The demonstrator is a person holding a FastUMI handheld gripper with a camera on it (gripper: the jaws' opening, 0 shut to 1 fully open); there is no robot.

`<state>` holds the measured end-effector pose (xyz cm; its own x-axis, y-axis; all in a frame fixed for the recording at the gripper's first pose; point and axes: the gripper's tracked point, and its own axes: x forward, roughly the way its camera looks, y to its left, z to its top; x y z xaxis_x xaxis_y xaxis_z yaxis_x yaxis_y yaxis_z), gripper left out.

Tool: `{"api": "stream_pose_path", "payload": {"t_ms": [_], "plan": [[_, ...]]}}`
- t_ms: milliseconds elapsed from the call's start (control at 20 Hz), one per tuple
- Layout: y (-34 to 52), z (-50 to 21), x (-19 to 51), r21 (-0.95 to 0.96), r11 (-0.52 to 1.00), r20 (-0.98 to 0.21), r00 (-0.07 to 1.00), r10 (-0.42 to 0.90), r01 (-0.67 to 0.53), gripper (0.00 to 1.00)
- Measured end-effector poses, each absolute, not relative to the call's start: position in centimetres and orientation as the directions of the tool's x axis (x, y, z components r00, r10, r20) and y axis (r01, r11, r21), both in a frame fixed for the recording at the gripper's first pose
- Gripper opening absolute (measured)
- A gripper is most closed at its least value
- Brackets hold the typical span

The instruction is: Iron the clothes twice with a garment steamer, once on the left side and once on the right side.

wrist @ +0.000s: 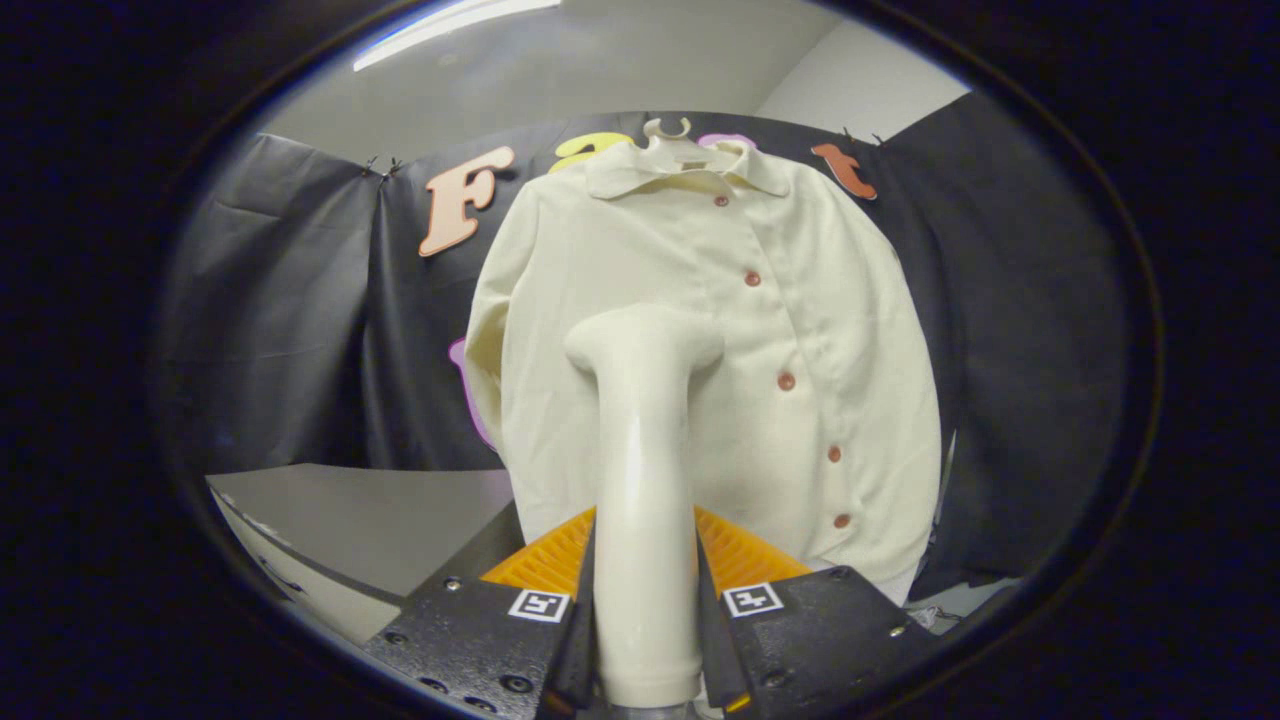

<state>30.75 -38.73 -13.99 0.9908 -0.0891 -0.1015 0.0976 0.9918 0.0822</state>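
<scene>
While gripper (pixel 645 590) clamps steamer (pixel 643 440) | head before hanging shirt (pixel 800 330) | table (pixel 370 520) left.

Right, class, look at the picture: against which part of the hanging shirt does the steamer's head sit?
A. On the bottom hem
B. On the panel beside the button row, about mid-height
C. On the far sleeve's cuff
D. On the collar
B: the garment steamer, clamped in the tool, has its head in front of the shirt panel beside the button row, well below the collar and above the hem.
</scene>
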Motion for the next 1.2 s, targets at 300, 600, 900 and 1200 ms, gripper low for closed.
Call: {"api": "stream_pose_path", "payload": {"t_ms": [300, 600, 900, 1200], "plan": [[-38.8, -20.1, 28.6, 0.087, 0.992, -0.151, 0.986, -0.073, 0.087, 0.42], [-39.1, -24.9, 26.2, 0.043, 0.996, -0.211, 0.975, -0.064, 0.074, 0.42], [-39.2, -29.6, 23.6, 0.052, 0.996, -0.277, 0.959, -0.054, 0.071, 0.42], [-39.7, -31.7, 21.5, 0.044, 0.996, -0.343, 0.938, -0.055, 0.075, 0.42]]}}
